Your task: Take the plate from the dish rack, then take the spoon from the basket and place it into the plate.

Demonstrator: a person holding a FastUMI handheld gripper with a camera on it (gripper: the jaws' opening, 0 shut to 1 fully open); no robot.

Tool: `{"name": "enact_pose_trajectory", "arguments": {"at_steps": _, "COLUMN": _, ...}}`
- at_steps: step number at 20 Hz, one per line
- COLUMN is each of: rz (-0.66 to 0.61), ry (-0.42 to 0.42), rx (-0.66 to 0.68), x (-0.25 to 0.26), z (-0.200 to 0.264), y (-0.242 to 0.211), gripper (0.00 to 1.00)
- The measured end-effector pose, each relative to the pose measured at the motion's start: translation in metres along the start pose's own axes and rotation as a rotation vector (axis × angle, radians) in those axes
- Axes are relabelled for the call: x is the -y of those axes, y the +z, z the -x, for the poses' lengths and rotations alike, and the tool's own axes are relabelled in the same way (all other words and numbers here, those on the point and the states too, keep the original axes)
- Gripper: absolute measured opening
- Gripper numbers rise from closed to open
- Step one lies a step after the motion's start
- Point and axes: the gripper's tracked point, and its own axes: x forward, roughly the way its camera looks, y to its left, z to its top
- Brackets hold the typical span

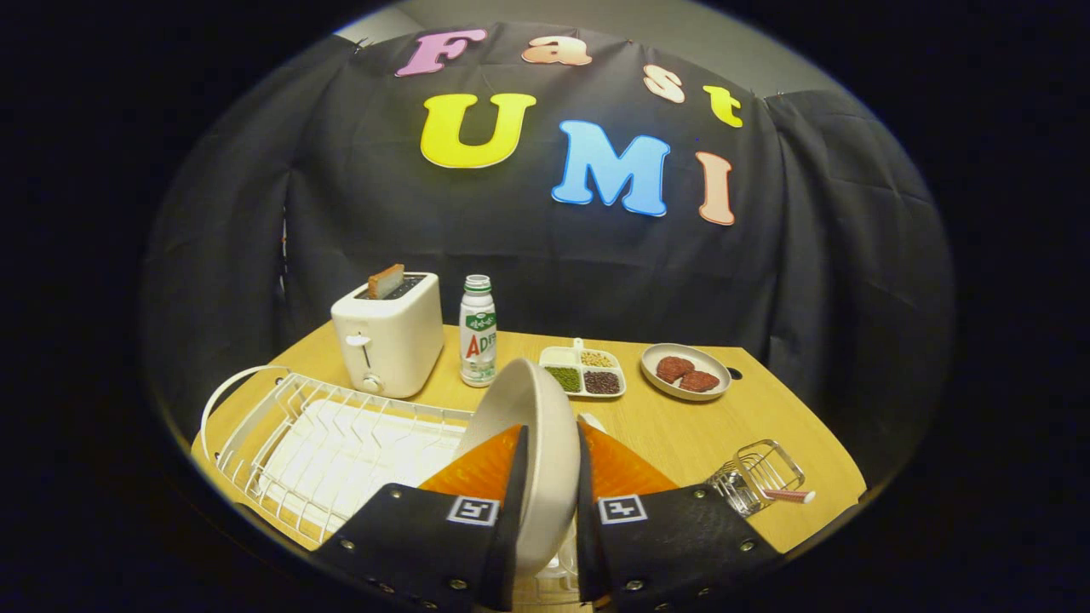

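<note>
A pale beige plate [532, 426] stands on edge between my two fingers, and my gripper [552, 443] is shut on its rim. The plate is held up above the right end of the white wire dish rack [315, 434], which sits to the left of my fingers. To the right of my fingers a small wire basket [754, 477] rests on the wooden table [681, 426]. A spoon with a pink-and-white handle [788, 495] pokes out of the basket toward the table's right edge.
Beyond the rack stands a white toaster [387, 336] with a slice of toast in it, and a white bottle [478, 330] beside it. Farther right lie a divided tray of beans [583, 371] and a small plate with two meat patties [685, 371].
</note>
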Motion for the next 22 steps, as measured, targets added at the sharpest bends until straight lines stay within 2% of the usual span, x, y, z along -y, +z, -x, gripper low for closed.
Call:
{"name": "enact_pose_trajectory", "arguments": {"at_steps": 3, "rz": 0.016, "ry": -0.036, "rx": -0.025, "x": 0.005, "z": 0.001, "y": 0.005, "gripper": 0.23}}
{"name": "enact_pose_trajectory", "arguments": {"at_steps": 12, "rz": 0.199, "ry": -0.069, "rx": -0.018, "x": -0.003, "z": 0.008, "y": 0.032, "gripper": 0.22}}
{"name": "enact_pose_trajectory", "arguments": {"at_steps": 22, "rz": 0.280, "ry": -0.071, "rx": -0.034, "x": -0.004, "z": 0.013, "y": 0.039, "gripper": 0.22}}
